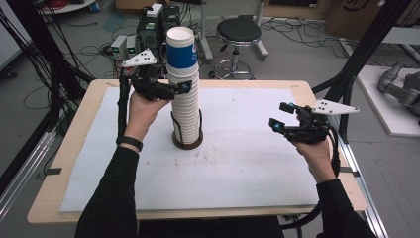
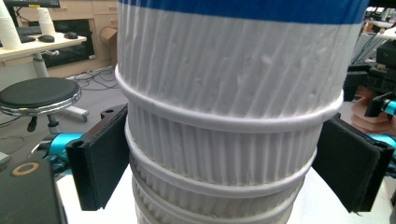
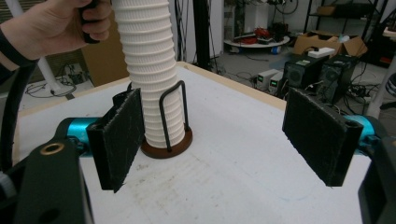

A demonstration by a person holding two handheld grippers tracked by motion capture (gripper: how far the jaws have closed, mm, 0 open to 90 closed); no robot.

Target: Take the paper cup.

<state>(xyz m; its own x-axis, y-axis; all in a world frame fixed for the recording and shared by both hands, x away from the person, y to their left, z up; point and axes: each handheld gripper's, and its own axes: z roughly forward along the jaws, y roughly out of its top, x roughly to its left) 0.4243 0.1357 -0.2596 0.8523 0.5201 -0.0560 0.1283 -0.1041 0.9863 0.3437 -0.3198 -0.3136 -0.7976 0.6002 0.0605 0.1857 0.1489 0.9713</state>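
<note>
both jaws of left gripper [image 1: 184,88] flank cup stack [image 1: 184,106]; right gripper [image 1: 281,116] agape

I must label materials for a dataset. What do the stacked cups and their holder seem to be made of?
Stacked cups: probably paper, matte white with a ribbed sleeve and rolled rims; the top cup has a blue printed band. Holder base: a dark brown disc, perhaps wood or plastic; its upright loops look like thin black metal wire.

A: What covers the table [image 1: 79,148]?
B: A white mat [image 1: 247,168] over most of the top; bare wood along the edges.
A: And on the mat?
B: A round brown holder [image 1: 187,144] toward the far-left part; faint stains beside it.
</note>
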